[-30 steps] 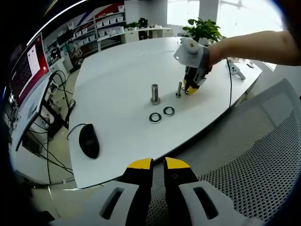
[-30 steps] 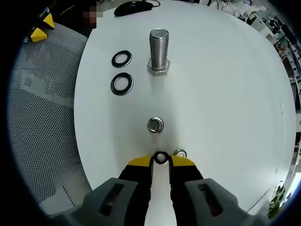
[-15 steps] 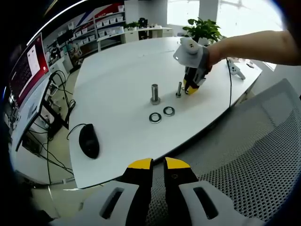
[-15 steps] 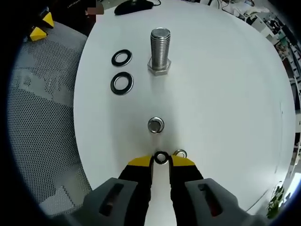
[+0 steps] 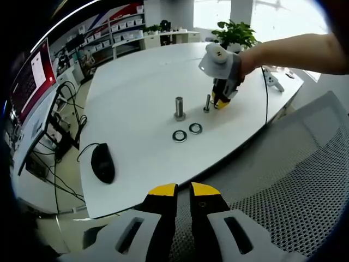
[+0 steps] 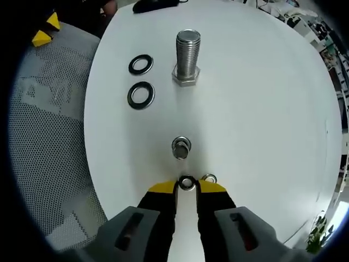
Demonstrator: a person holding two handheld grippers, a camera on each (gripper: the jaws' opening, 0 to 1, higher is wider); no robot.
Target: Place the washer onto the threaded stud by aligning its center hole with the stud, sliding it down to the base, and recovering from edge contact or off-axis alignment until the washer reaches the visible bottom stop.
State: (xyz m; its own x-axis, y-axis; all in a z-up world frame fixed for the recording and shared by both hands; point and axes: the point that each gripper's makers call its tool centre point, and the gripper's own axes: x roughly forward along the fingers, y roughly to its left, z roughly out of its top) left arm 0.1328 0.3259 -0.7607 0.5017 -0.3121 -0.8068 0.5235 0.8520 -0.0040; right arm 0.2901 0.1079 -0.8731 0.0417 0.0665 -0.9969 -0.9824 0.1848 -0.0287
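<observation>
Right claw (image 6: 187,187) is clamped on a small washer (image 6: 187,183), pinched edge-on between the yellow tips, low over the white worktop (image 6: 262,109). A second small washer (image 6: 208,178) lies flat, touching or just beside the right tip. Just ahead stands the thin threaded stud (image 6: 181,148), seen nearly end-on; the held washer is short of it, not over it.

Further ahead: big threaded bolt (image 6: 187,57), upright, hex head down, bright steel, coarse threads. Beside it two large washers (image 6: 141,95), flat dark rings with grey bores, near each other but apart.

Left claw (image 5: 184,192) hangs off the worktop edge over a grey mesh chair (image 5: 305,185), yellow tips nearly together with a thin gap, nothing between them.

What the left gripper view adds: the whole layout from afar. It shows the right claw (image 5: 220,102) tipped down just beside the thin stud (image 5: 207,103), a bare forearm (image 5: 294,52) behind it, the big bolt (image 5: 179,108), the two large washers (image 5: 187,132), a black mouse (image 5: 102,162) near the worktop's edge, cables on the floor, shelving and a potted plant (image 5: 235,34) at the back. The small washer is too small to tell there.

The right gripper view gives thread detail, washer bores and the grip itself. The worktop is glossy, rounded-edged.
</observation>
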